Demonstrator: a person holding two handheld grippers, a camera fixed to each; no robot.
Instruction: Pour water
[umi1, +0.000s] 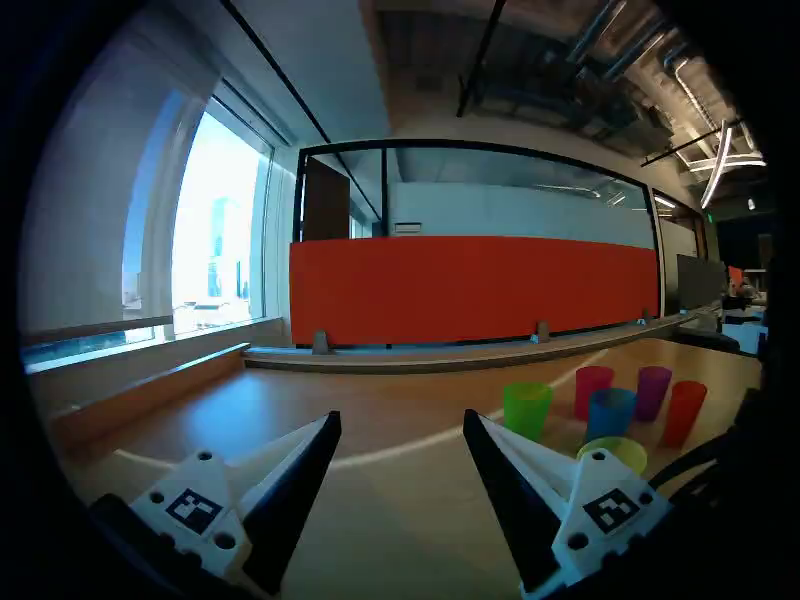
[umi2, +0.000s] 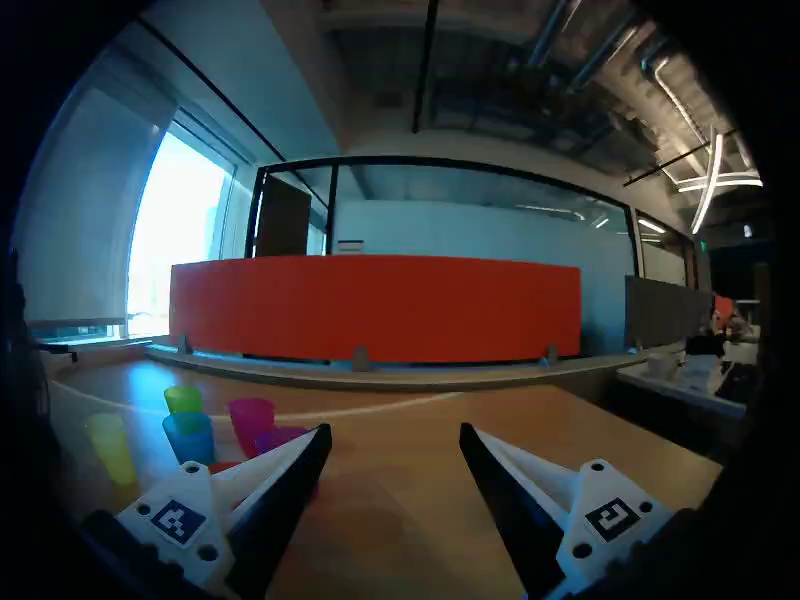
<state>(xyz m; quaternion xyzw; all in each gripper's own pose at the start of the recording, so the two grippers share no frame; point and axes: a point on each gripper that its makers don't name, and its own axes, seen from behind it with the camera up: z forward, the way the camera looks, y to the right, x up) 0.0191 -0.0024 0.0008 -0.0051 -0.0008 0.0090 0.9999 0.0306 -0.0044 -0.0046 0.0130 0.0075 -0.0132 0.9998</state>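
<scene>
Six cups (umi1: 610, 412) stand clustered on the table (umi1: 400, 510); left gripper (umi1: 401, 414) and right gripper (umi2: 395, 428) have jaws wide, holding nothing.

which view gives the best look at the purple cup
The left gripper view: the purple cup stands upright on the table, almost whole, between the blue cup and the orange cup. In the right gripper view the cup looks darker, with its lower part behind one of the right gripper's fingers.
</scene>
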